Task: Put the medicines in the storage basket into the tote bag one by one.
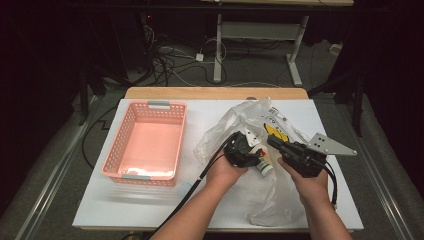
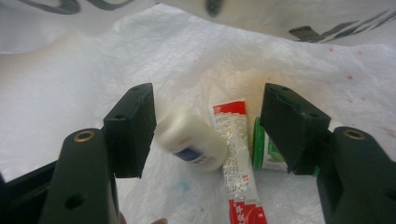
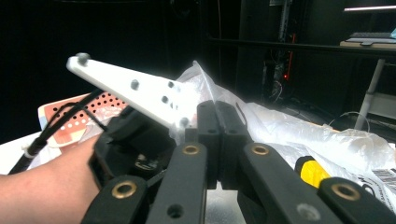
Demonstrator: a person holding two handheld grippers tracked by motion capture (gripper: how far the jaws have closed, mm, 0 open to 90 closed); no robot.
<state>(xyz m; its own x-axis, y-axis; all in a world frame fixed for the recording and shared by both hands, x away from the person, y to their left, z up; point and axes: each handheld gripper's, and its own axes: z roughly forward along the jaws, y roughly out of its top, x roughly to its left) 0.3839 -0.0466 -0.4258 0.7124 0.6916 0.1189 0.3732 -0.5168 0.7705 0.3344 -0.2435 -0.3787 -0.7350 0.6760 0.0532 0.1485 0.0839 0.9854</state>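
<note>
a pink basket (image 1: pixel 145 145) with holes in its walls is sitting on the left part of a white table top (image 1: pixel 150 200), well apart from the bag. a wooden edge (image 1: pixel 215 93) is showing along the far side of the top. behind it, a grey desk frame (image 1: pixel 260 35) is standing on the dark floor, and loose cables (image 1: pixel 170 60) are lying near its foot.

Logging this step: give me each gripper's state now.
Left gripper: open, jaws either side of a small white bottle, not pressing it.
Right gripper: shut, pinching the plastic bag.
</note>
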